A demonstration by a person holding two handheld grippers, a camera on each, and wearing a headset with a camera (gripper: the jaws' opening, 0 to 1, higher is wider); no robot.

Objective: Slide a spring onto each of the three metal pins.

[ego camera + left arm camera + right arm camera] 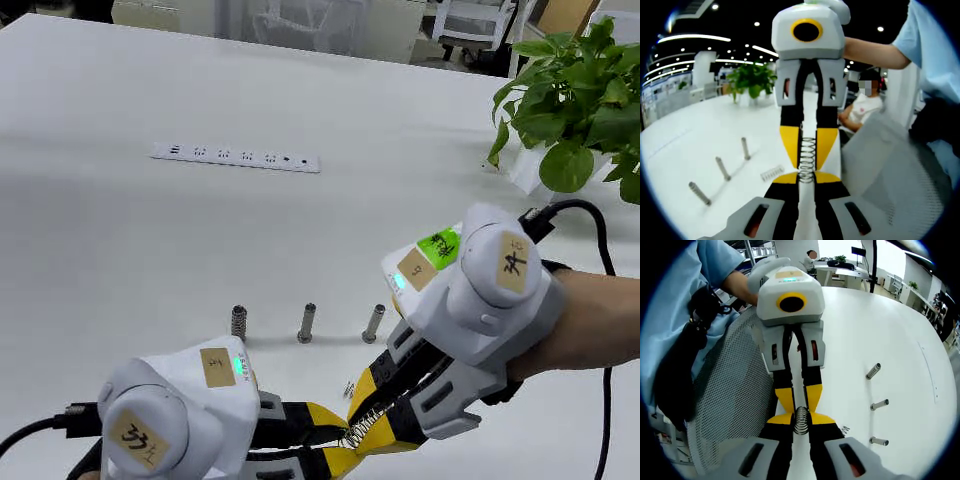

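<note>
Lowest in the head view, at 7 o'clock, the left tool [338, 446] is pointing toward 3 o'clock, its jaws pressed together on one end of a spring [352, 433]. Meeting it tip to tip, the right tool [366, 424] is pointing down from 2 o'clock, with its yellow fingers lying along both sides of the same spring and pinching it too. In the left gripper view, this spring is running straight toward 12 o'clock, out from between that tool's own jaws and into the narrow gap of the other tool. Both tools are holding it just above the bench [120, 260].

At 12 o'clock from the joined tips, close by, a loose spring [348, 388] is lying flat on the bench. Farther out, three pins are standing upright in a row. The left pin [239, 310], at 10 o'clock, is wearing a fitted spring [239, 326]. The middle pin [307, 323], at 11 o'clock, and the right pin [374, 323], near 12 o'clock, are standing bare.

Well beyond them a power strip [236, 156] is lying at 11 o'clock, and a plant [570, 100] is sitting at 1 o'clock.
</note>
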